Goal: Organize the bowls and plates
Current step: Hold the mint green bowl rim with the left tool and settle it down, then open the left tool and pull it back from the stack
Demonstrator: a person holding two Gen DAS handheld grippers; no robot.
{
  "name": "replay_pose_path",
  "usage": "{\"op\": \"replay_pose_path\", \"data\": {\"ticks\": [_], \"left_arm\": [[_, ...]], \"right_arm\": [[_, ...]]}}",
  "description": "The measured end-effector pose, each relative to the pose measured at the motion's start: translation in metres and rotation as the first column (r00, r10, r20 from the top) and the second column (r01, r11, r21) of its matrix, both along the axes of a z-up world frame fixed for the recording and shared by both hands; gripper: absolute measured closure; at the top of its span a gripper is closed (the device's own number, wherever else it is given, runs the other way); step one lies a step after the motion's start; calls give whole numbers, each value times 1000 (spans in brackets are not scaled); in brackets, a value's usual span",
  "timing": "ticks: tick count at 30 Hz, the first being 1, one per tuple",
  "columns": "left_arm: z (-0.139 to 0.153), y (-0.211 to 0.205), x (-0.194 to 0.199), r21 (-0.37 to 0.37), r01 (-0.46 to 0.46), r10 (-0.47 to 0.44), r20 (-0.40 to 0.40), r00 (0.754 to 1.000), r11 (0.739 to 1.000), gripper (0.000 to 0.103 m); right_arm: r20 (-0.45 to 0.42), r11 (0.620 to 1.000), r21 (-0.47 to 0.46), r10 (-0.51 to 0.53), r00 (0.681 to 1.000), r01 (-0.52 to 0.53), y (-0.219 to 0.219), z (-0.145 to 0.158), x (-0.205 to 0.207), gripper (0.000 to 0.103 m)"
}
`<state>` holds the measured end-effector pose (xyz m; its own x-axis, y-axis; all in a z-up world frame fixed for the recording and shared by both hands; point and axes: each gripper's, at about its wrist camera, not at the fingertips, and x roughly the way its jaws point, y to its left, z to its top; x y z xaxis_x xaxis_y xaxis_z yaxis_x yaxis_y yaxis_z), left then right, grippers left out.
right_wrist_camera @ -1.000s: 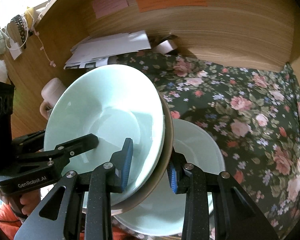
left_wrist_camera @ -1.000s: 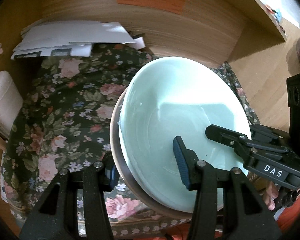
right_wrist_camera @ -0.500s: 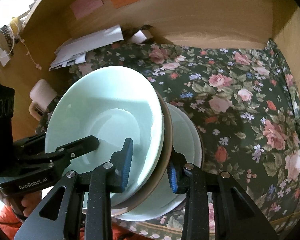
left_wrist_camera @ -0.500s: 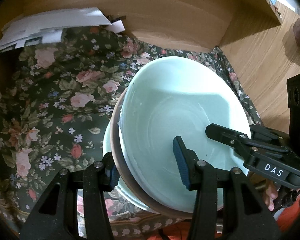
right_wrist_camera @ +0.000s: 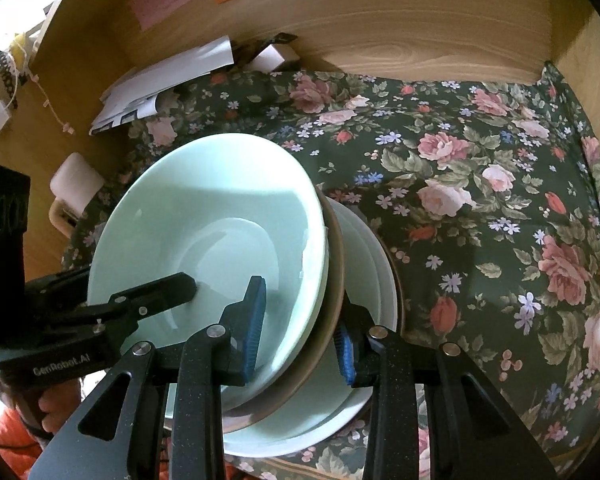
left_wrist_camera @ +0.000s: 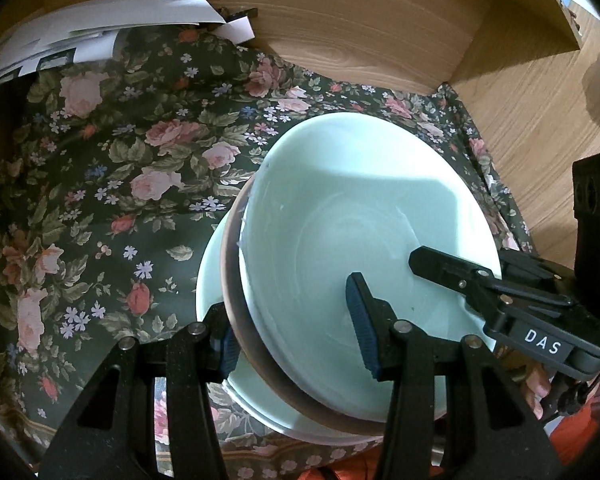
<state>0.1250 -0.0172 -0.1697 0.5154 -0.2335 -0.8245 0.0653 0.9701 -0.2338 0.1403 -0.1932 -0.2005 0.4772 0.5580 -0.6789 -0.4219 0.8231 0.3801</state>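
We find the left gripper (left_wrist_camera: 296,336) and right gripper (right_wrist_camera: 300,324) angled downward, each clamped on opposite rims of a stacked mint bowl (left_wrist_camera: 364,248) and brown-rimmed plate (left_wrist_camera: 236,320); the right's jaws have just eased wider. The stack hovers over a mint plate (right_wrist_camera: 364,380) near the floral cloth's (right_wrist_camera: 480,184) front edge; contact beneath is hidden
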Motion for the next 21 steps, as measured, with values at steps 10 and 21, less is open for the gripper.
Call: {"op": "replay_pose_path", "data": {"ticks": [10,21], "left_arm": [[19,0,-10,65,-14,9,79,997,998,51],[77,1,-60,110,-65,26,324,946,992,37]], "right_arm": [[153,998,-46,-30,988,37,-5,20,-19,52],[331,998,21,-65,941,62,-21,64,-61,40]]}}
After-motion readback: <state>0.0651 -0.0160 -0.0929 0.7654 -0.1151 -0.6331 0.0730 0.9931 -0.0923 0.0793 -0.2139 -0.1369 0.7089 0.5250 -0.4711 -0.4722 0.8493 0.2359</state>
